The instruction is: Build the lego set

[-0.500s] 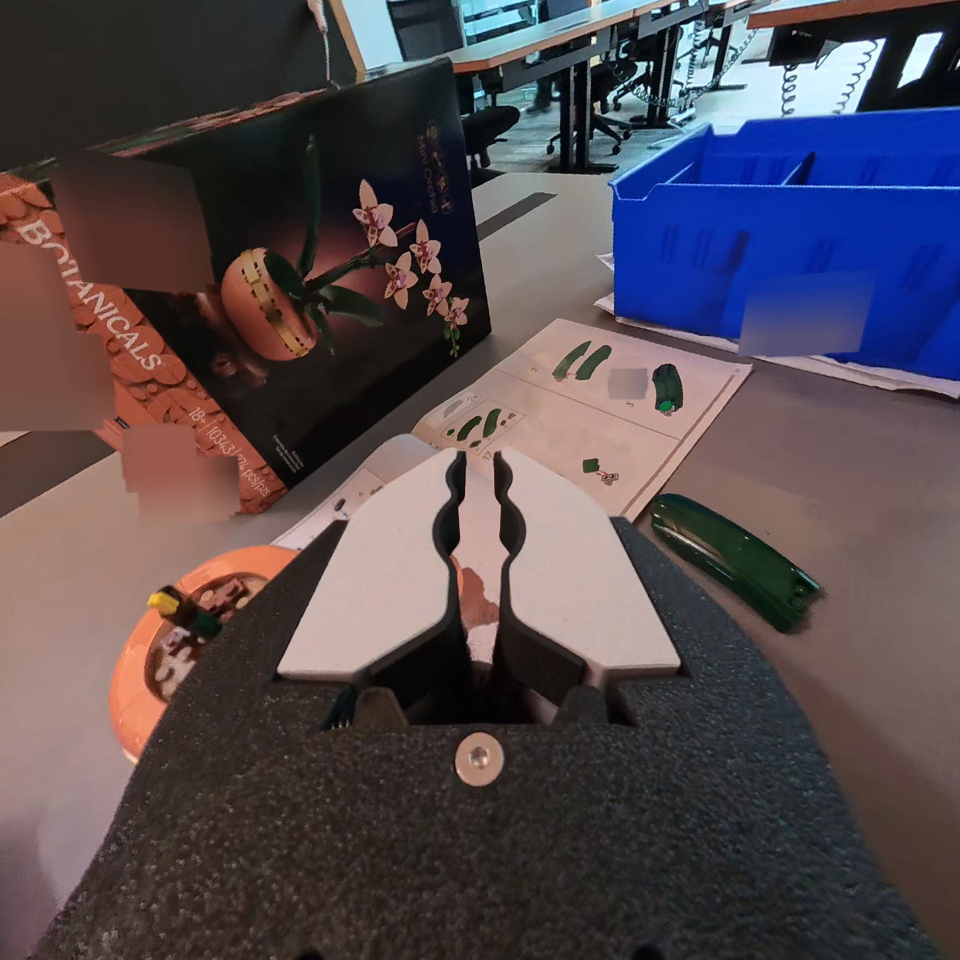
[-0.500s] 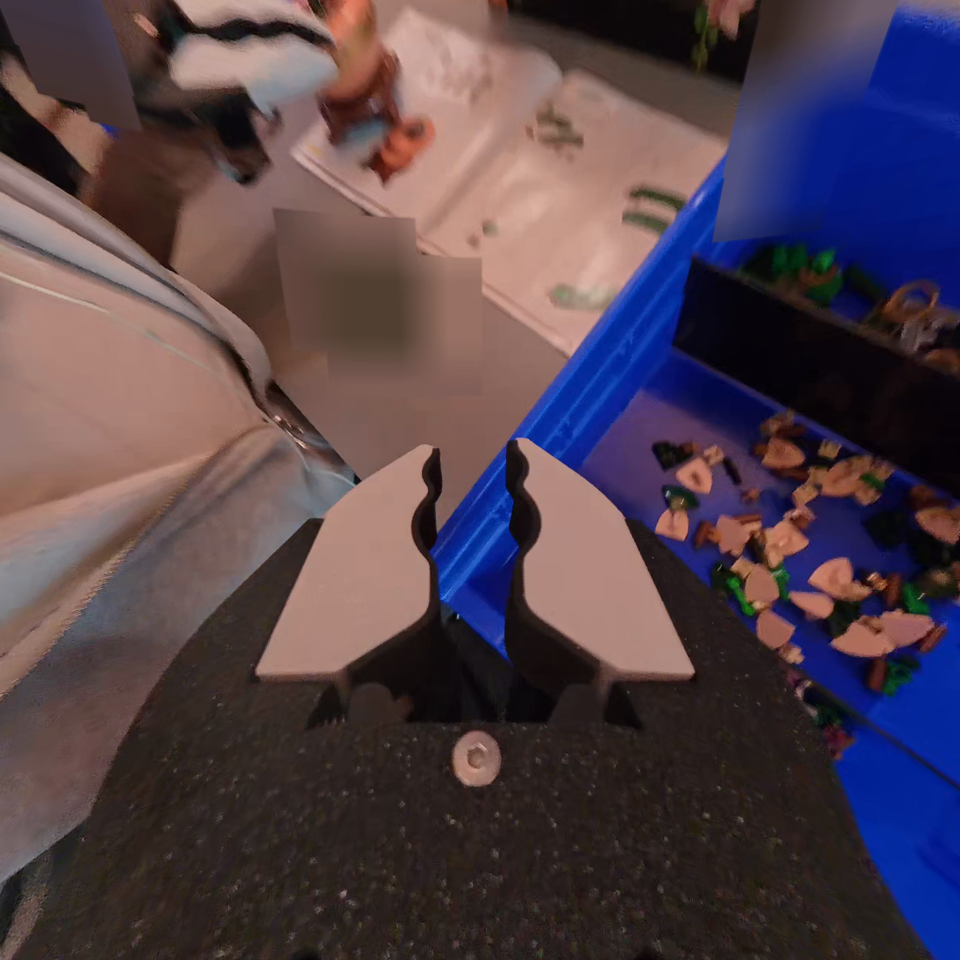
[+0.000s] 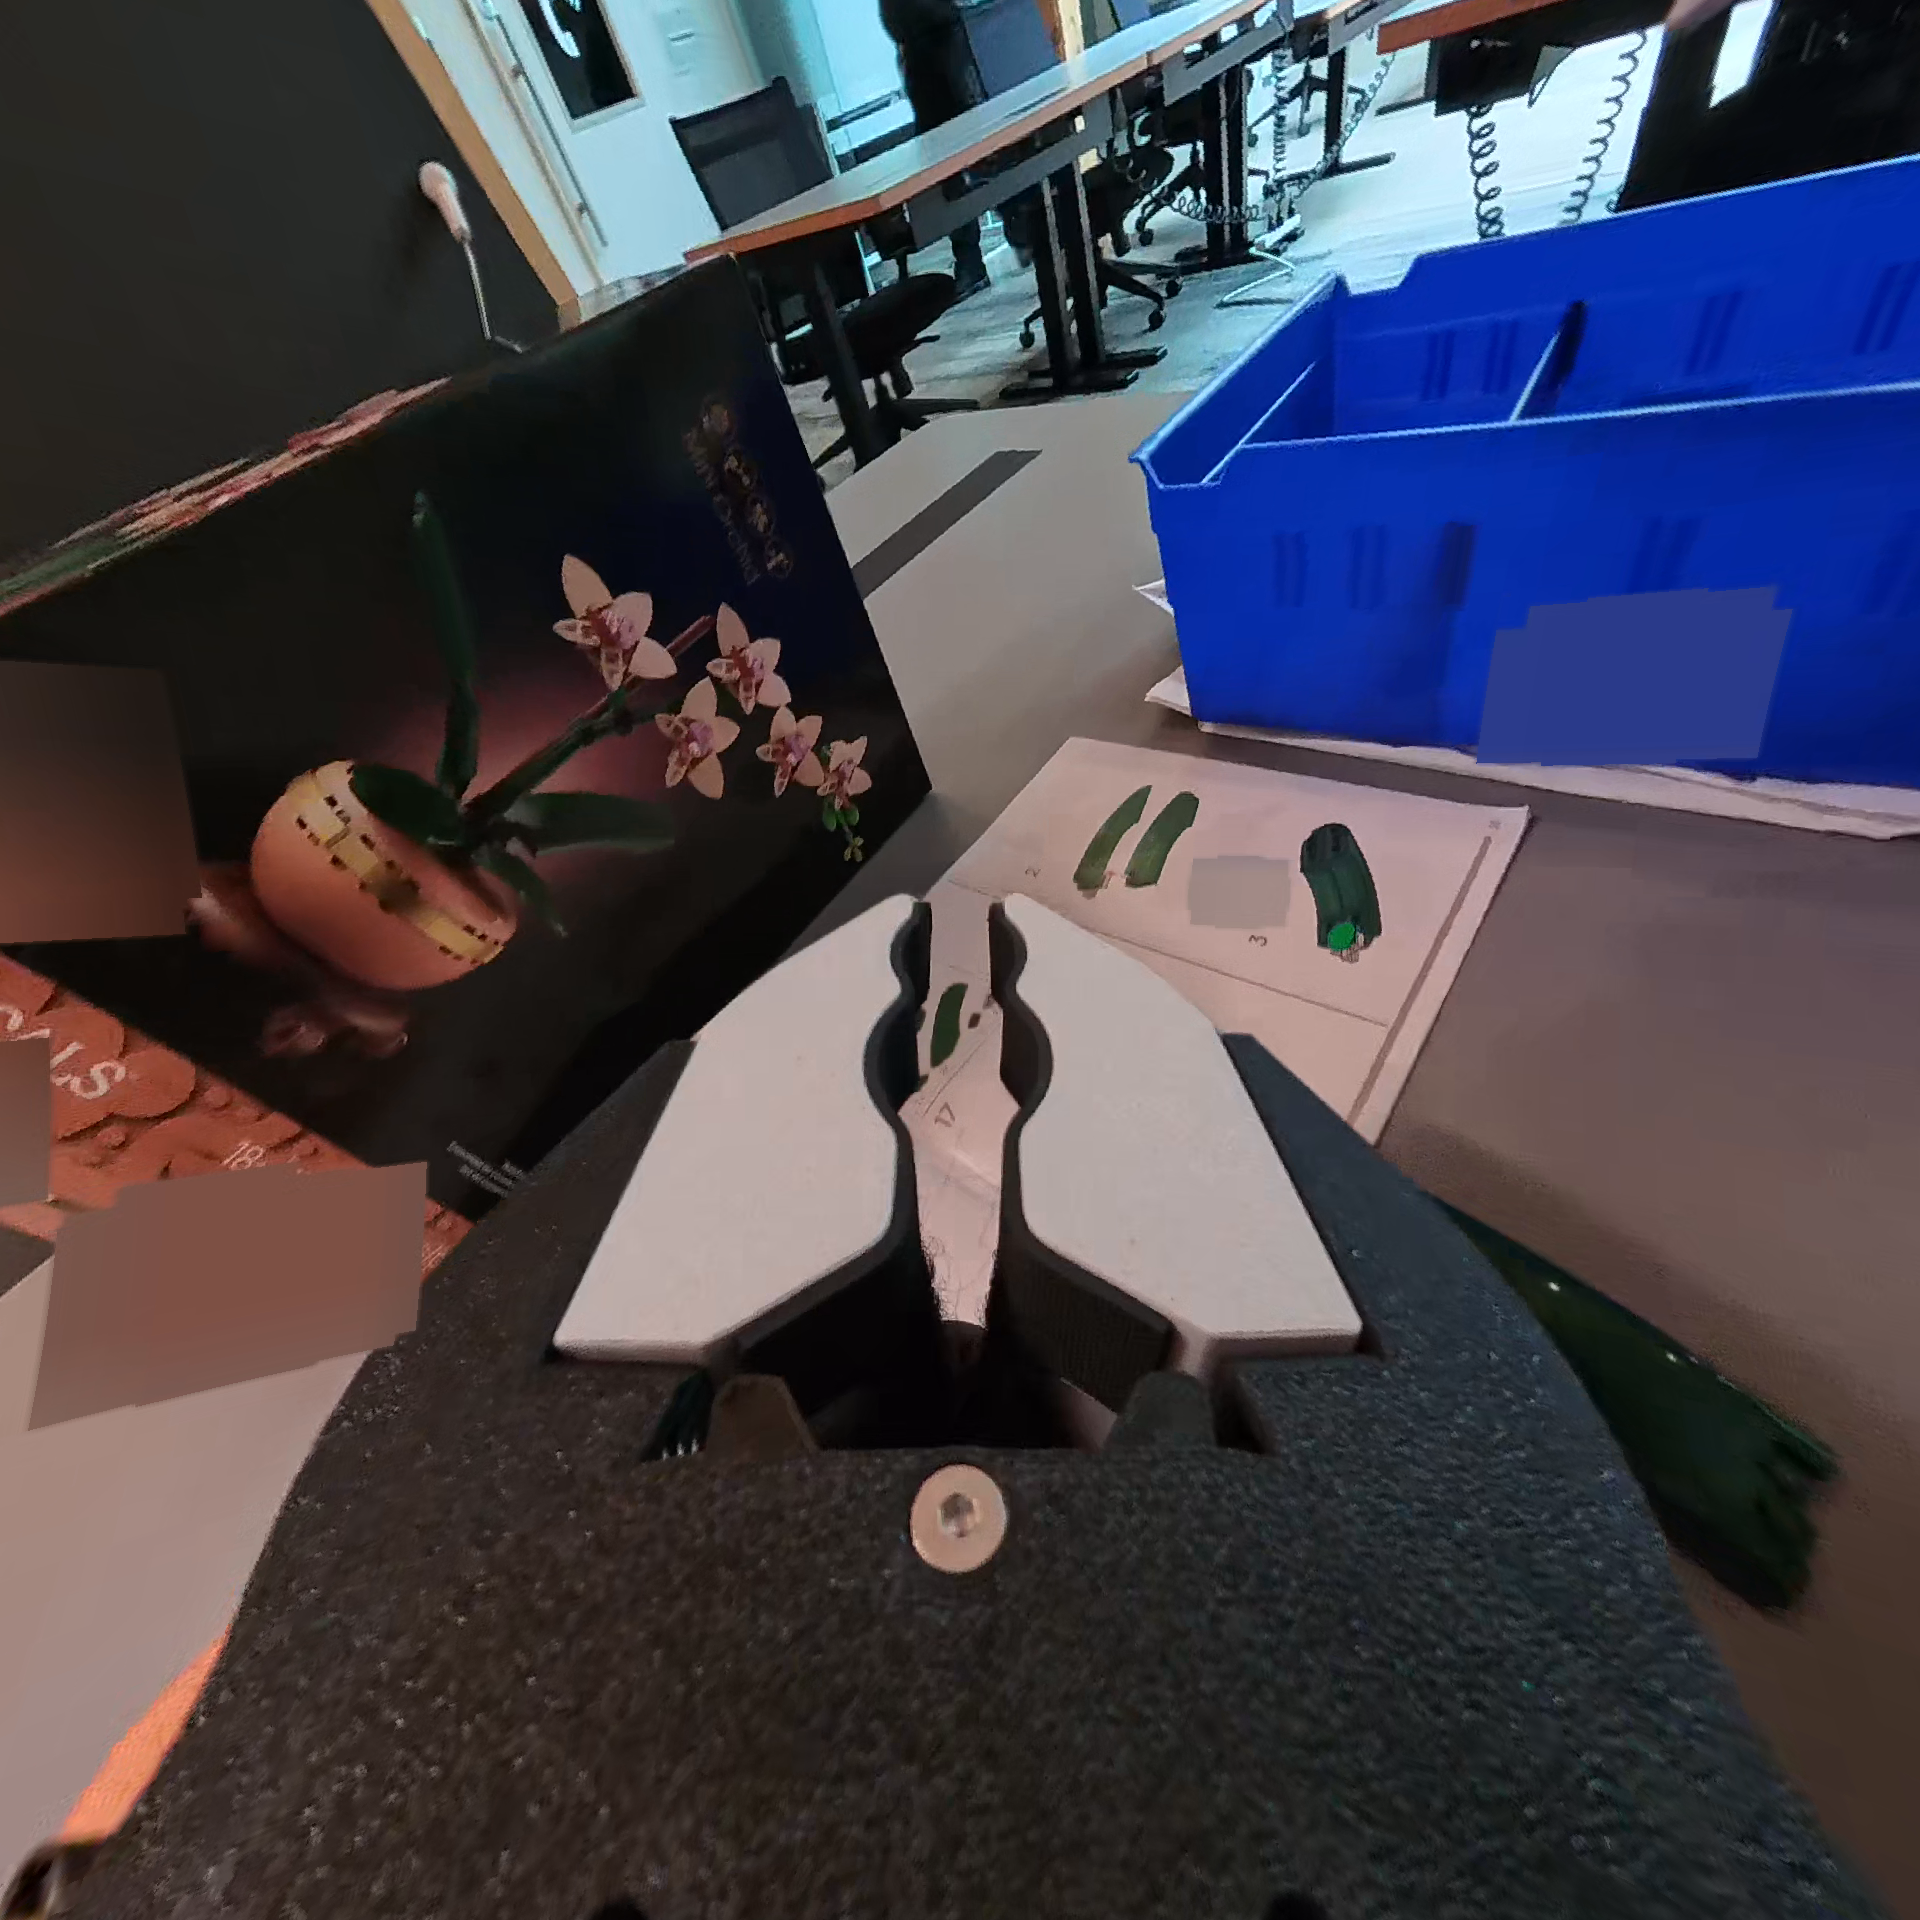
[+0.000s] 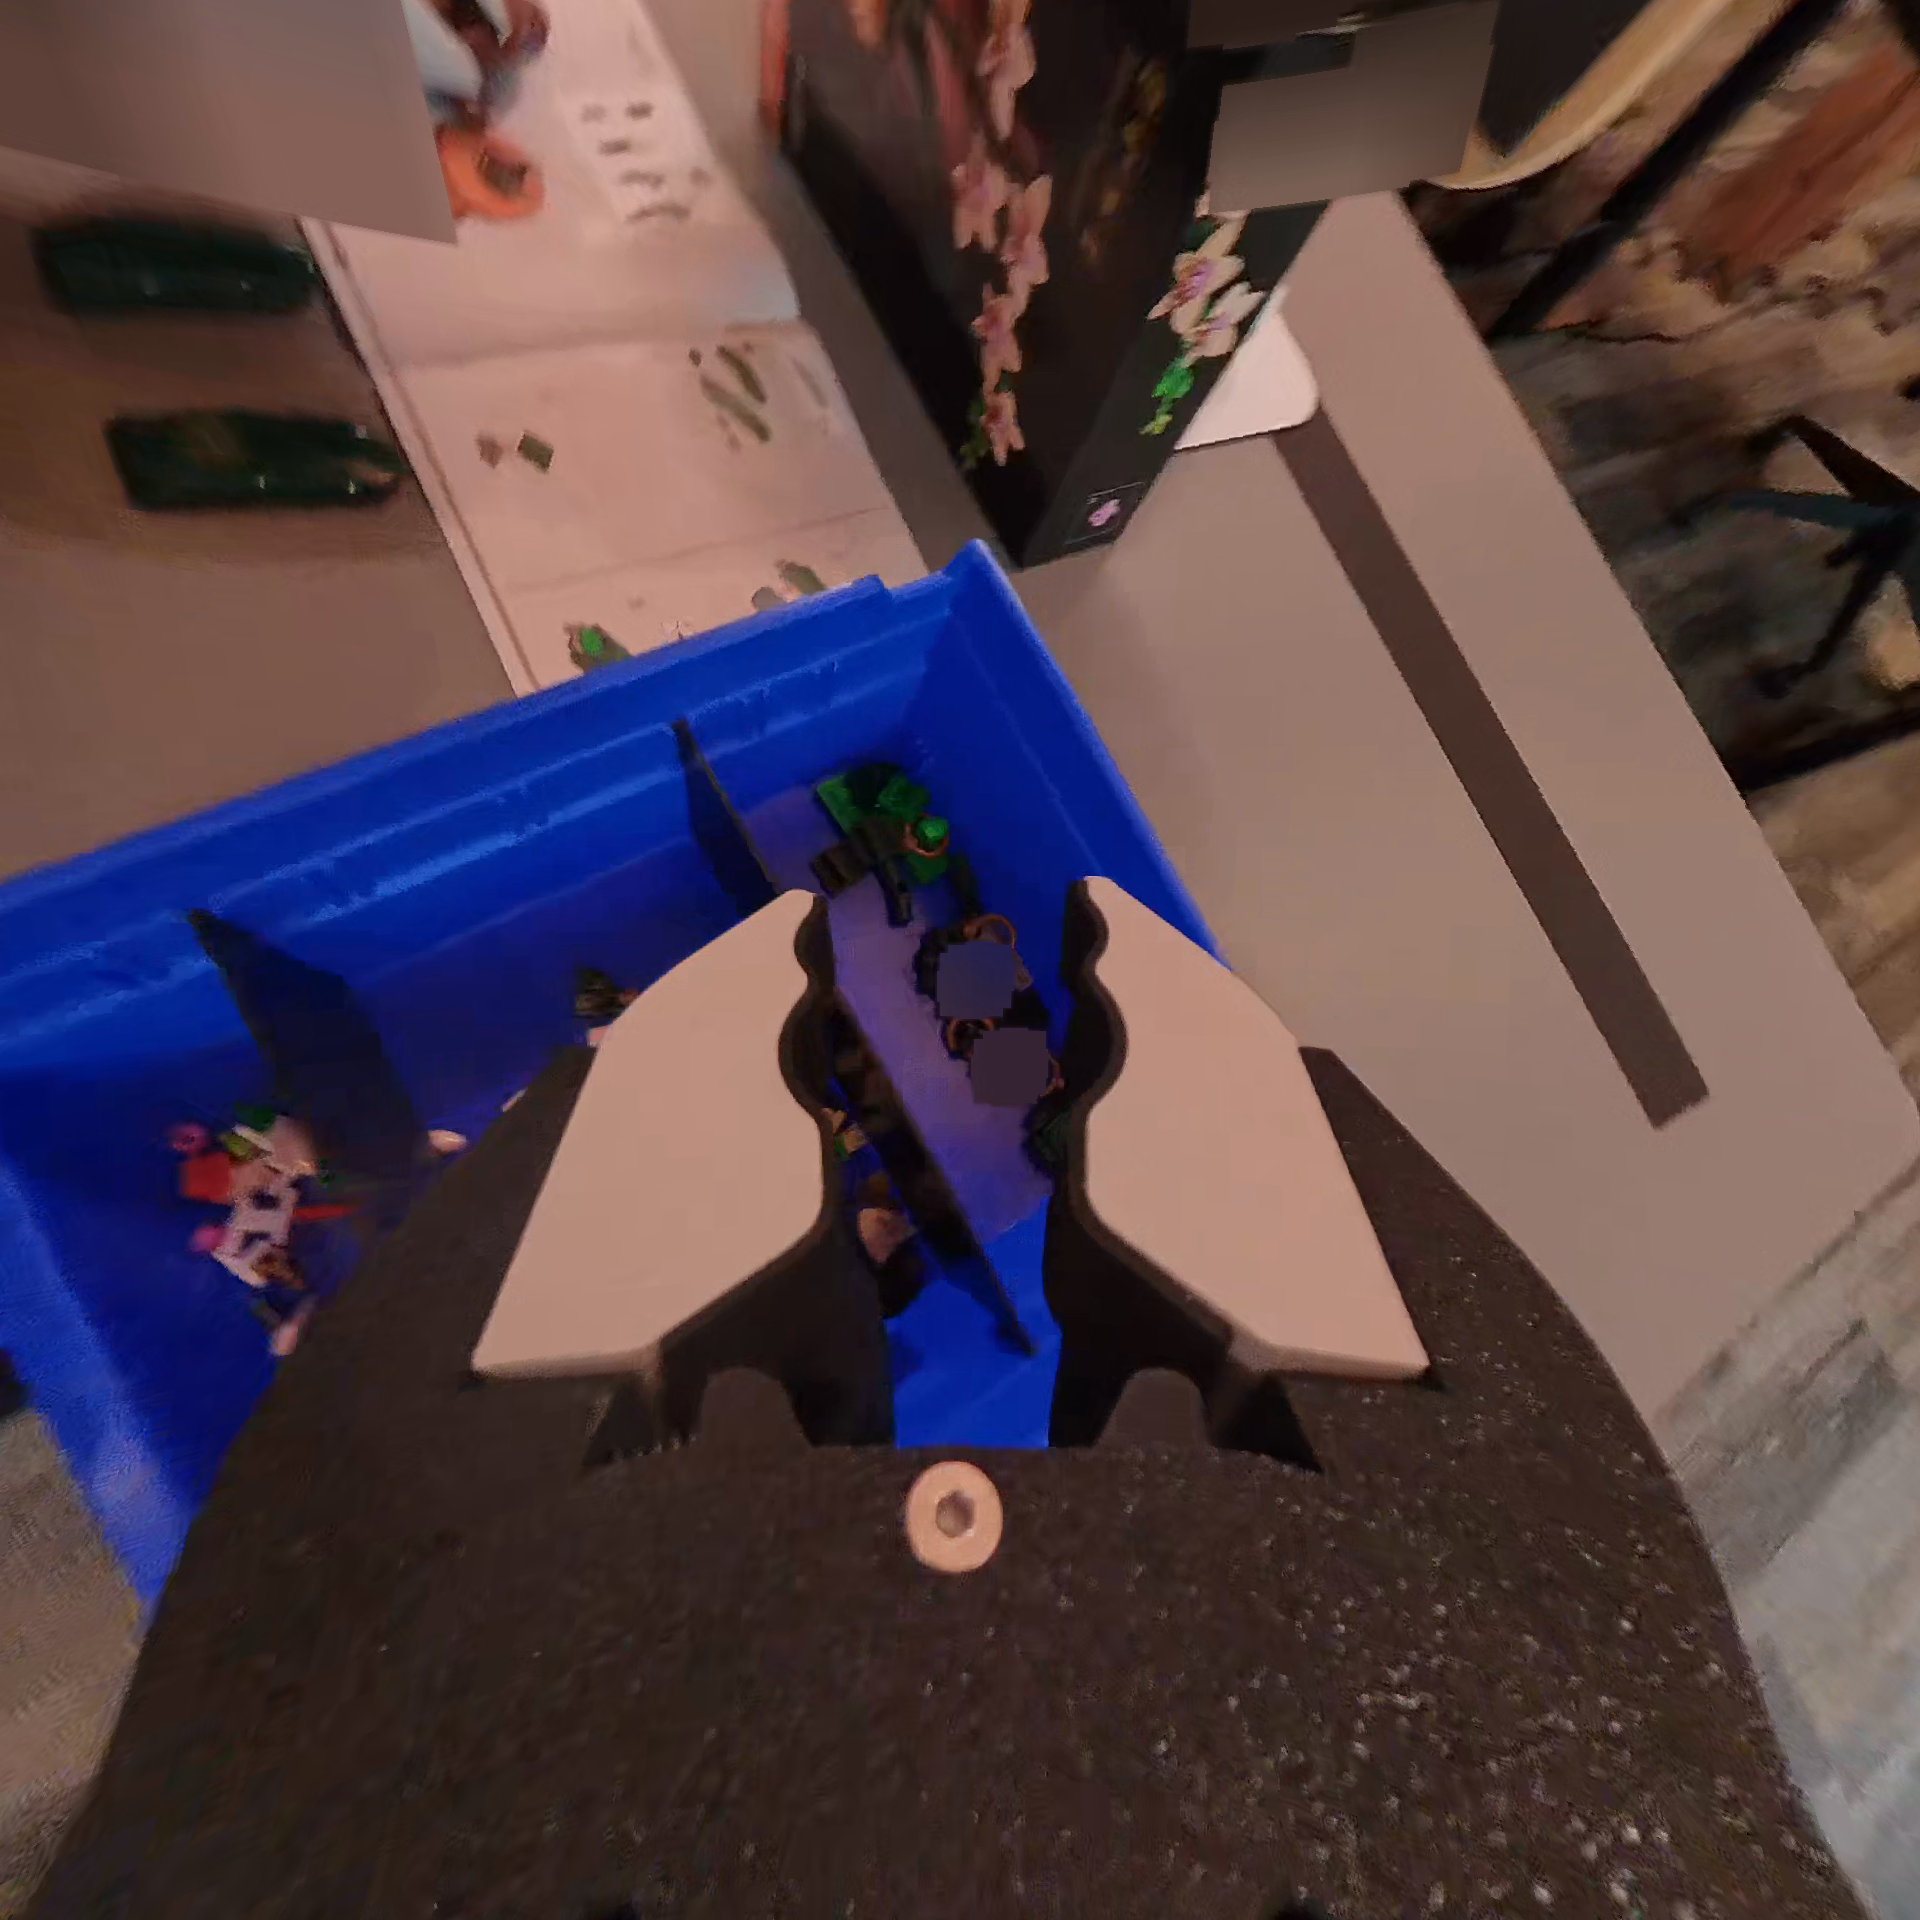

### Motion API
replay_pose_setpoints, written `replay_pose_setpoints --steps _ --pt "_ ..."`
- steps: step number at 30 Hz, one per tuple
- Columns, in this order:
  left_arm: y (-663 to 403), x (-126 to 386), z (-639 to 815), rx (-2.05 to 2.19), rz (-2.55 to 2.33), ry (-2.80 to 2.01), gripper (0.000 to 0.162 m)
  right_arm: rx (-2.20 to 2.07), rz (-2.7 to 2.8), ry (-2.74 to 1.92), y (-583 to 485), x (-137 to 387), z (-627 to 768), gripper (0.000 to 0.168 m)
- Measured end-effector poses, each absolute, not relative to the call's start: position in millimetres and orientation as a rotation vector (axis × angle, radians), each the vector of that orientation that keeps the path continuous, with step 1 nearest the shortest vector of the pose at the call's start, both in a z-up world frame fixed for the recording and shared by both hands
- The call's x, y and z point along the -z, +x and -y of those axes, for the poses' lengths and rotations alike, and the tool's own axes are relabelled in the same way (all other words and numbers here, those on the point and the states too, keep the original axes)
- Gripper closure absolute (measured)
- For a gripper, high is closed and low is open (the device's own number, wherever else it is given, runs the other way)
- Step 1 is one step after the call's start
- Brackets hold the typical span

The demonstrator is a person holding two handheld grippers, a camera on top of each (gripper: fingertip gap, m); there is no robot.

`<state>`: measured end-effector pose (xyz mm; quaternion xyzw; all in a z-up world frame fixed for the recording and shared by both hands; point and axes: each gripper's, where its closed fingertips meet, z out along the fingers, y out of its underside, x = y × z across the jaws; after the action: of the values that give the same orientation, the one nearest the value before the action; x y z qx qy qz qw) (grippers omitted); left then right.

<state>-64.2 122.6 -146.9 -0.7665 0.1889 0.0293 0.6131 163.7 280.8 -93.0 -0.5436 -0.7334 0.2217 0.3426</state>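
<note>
Lego set box (image 3: 499, 790) printed with orchid, lettering on its side, open instruction booklet (image 3: 1226, 914) beside

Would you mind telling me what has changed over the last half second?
The right hand-held gripper swung over the blue bin and opened wider, empty. The left hand-held gripper rose forward over the booklet, hiding the orange pot. Box and green leaf stayed put.
</note>
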Motion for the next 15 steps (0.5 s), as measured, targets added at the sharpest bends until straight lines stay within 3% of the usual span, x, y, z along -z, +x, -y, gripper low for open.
replay_pose_setpoints --steps 8,15 --pt "-60 153 -140 -0.070 -0.415 -1.800 0.152 -0.539 2.378 -1.216 115 173 -277 0.150" --pt "-64 159 -146 -0.105 -0.410 -1.822 0.152 -0.454 2.508 -1.083 92 210 -273 0.155"
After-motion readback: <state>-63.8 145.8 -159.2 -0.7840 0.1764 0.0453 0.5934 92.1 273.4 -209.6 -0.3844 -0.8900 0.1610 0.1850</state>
